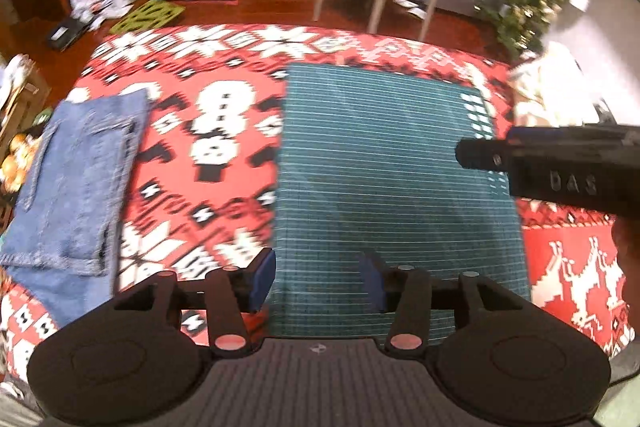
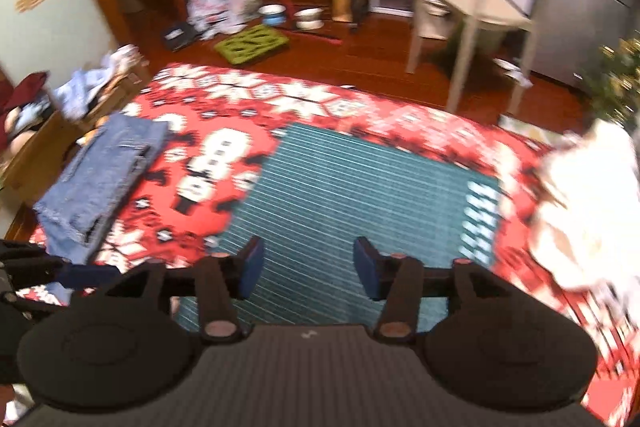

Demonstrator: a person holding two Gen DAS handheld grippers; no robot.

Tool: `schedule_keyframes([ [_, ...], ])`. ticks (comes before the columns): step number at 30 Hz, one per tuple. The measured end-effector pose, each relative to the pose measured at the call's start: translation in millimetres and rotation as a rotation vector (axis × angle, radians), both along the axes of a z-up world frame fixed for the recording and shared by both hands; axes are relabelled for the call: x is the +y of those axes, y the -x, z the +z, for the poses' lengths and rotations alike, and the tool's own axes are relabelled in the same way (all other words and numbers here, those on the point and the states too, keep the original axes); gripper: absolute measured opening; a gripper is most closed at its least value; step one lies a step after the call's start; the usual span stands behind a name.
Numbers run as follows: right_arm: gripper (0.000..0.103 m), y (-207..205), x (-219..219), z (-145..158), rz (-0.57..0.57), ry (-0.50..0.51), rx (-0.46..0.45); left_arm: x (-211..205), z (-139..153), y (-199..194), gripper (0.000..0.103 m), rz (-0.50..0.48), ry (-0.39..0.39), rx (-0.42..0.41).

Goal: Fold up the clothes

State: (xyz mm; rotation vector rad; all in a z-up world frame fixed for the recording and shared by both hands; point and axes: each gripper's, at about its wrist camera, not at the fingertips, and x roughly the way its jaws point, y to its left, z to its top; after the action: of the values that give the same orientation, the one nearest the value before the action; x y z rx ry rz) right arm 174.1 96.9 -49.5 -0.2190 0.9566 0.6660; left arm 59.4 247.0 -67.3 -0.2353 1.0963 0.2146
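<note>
Red-and-white patterned cloth covered the table, its snowflake border running along the far edge and a snowman figure near the middle. Beyond the far edge lay a dark wooden floor with a pale chair, a green mat and two bowls beside cluttered shelving.

A teal striped garment lay flat, folded to a neat rectangle, right of the table's centre and reaching from near the far edge towards the near edge. Folded blue jeans rested along the left edge, well apart from the teal piece. A white garment sat heaped at the right edge; blur prevented finer detail.

The left gripper hung above the near part of the teal garment, its blue pads parted and nothing between them. The right gripper likewise stood parted and empty over the same garment's near side. In the left wrist view the right gripper's black body entered from the right, above the garment's right side. Neither gripper touched any cloth.
</note>
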Motion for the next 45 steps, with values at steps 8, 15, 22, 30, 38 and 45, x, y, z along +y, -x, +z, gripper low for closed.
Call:
schedule_keyframes([
  [8,0.089,20.4,-73.8,-22.3,-0.137,-0.018,-0.069,-39.8,-16.9,-14.6,0.057,-0.086,-0.025,-0.088],
  [15,0.099,51.5,-86.8,-53.1,-0.168,-0.041,-0.155,-51.8,-43.4,15.6,0.062,-0.080,-0.099,-0.172],
  [22,0.102,106.8,-90.9,-62.4,-0.182,-0.079,-0.180,-44.9,-56.4,83.2,0.062,-0.008,-0.072,-0.156],
  [30,0.102,172.6,-52.9,-16.2,-0.129,-0.041,-0.127,-0.2,1.4,163.3,0.078,0.184,-0.138,-0.093],
  [38,0.102,223.6,22.9,9.8,-0.043,-0.039,-0.140,40.0,37.0,211.3,0.092,0.317,-0.234,-0.154],
  [45,0.102,263.3,80.7,19.6,0.010,0.002,-0.189,66.5,38.6,241.5,0.093,0.368,-0.263,-0.148],
])
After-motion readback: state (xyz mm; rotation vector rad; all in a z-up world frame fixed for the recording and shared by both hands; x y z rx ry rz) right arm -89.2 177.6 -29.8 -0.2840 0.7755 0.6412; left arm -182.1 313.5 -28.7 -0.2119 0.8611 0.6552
